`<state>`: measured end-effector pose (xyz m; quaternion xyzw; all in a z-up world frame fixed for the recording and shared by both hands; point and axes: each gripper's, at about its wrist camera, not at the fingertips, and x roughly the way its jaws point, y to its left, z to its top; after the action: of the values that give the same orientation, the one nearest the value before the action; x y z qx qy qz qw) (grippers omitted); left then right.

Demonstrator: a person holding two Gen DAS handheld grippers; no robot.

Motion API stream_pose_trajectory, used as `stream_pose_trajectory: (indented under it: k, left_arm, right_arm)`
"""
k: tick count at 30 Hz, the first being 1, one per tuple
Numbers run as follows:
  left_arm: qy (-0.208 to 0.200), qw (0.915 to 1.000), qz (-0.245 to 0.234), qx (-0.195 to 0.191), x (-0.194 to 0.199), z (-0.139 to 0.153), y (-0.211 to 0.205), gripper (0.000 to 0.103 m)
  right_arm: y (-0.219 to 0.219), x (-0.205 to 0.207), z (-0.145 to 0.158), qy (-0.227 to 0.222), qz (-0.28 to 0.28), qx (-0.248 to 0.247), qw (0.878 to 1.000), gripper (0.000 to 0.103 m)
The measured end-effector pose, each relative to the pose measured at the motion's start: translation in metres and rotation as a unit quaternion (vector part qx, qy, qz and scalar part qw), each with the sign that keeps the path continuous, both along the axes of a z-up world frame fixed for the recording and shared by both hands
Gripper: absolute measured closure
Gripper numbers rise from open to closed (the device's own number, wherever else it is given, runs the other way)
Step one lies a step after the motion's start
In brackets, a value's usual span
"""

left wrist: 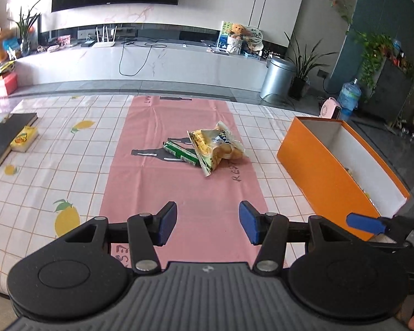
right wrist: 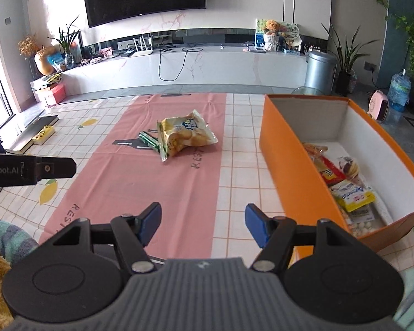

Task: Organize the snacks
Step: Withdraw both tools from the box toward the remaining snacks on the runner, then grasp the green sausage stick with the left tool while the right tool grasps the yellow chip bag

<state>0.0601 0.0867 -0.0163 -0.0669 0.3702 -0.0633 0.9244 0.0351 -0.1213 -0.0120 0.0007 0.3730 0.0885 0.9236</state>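
**Two snacks left on the cloth**

Both grippers, left gripper [left wrist: 208,222] and right gripper [right wrist: 202,224], have jaws apart and hold nothing. I judge the next pick is due: the yellow chip bag [right wrist: 183,135] lies partly over a green packet [right wrist: 149,141] on the pink cloth [right wrist: 140,182], far from me. The orange box [right wrist: 278,149] at right already contains snacks. The cloth reads "REST"; the bag label is unreadable.
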Motion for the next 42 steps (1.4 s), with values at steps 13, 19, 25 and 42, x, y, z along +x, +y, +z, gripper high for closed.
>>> stream_pose_trajectory:
  k: [13,19,25,42]
  left_arm:
    - [0.015,0.9997,0.019,-0.008,0.06,-0.014,0.01,0.042]
    - [0.037,0.9989,0.028,0.002,0.097,-0.025,0.013,0.044]
    - [0.059,0.9977,0.026,0.018,0.13,-0.039,0.019,0.048]
    - [0.118,0.9911,0.025,0.055,0.175,-0.081,0.036,0.048]
  right_arm:
    - [0.033,0.064,-0.027,0.008,0.01,0.001,1.0,0.033]
    - [0.054,0.104,-0.041,0.006,0.032,-0.007,0.999,0.028]
    - [0.061,0.148,-0.052,0.011,0.029,-0.001,1.0,0.028]
    - [0.095,0.219,-0.107,0.074,0.019,0.033,0.997,0.071]
